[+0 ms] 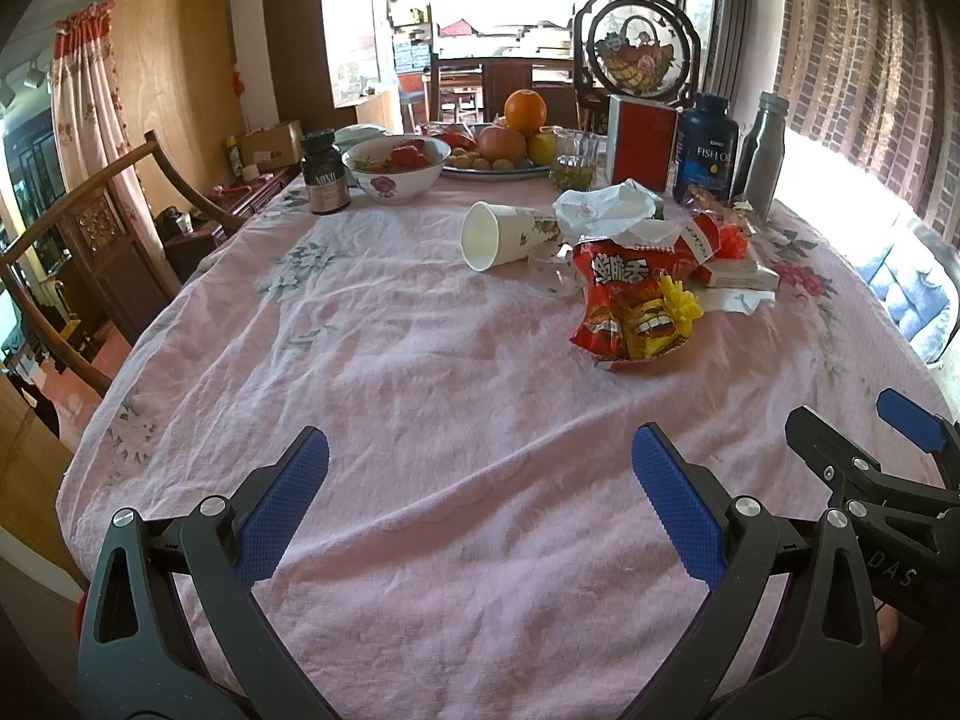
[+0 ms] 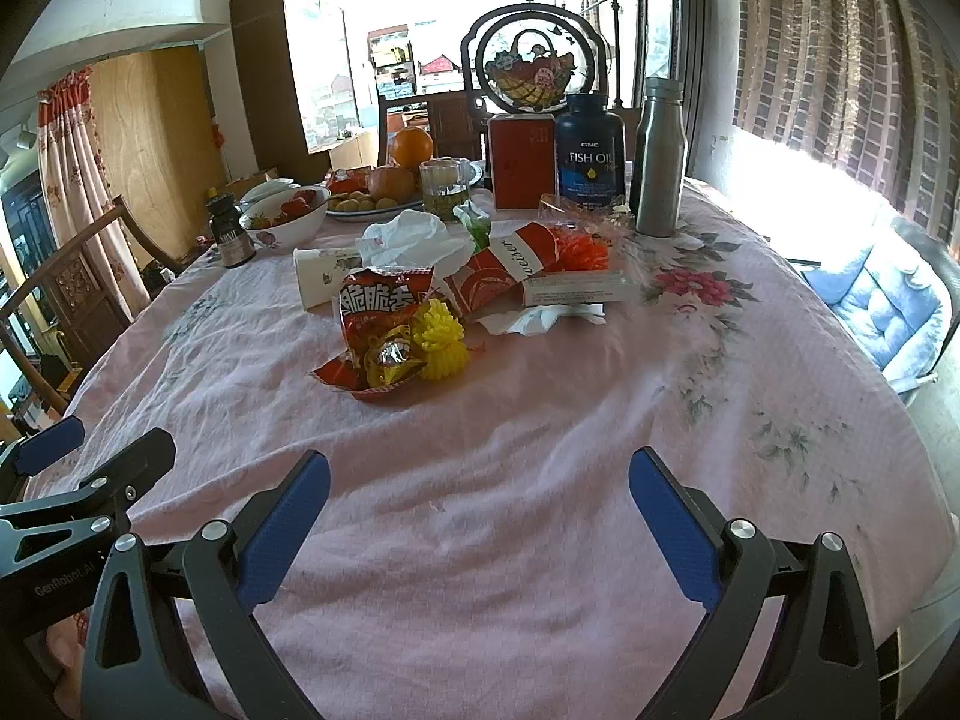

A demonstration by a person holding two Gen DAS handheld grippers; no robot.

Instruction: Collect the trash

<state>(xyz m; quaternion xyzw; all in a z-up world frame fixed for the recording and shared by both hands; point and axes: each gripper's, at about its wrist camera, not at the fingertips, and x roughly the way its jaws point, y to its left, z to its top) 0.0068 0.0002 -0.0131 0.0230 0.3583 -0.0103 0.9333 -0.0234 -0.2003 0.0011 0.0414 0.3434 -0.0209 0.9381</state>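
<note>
Both claws hover low over the near end of the pink floral tablecloth (image 1: pixel 420 360), side by side: the left gripper (image 1: pixel 480 498) and the right gripper (image 2: pixel 480 516) each stand spread wide with nothing between their blue ribbed pads. Well ahead lies the litter: a crumpled red and yellow snack bag (image 2: pixel 384 330) with a yellow plastic frill (image 2: pixel 441 342) touching it, a tipped white paper cup (image 1: pixel 498 234), a crumpled white tissue (image 2: pixel 414 240), and a flattened red carton (image 2: pixel 510 270) near the dark blue fish oil bottle (image 2: pixel 591 147).
</note>
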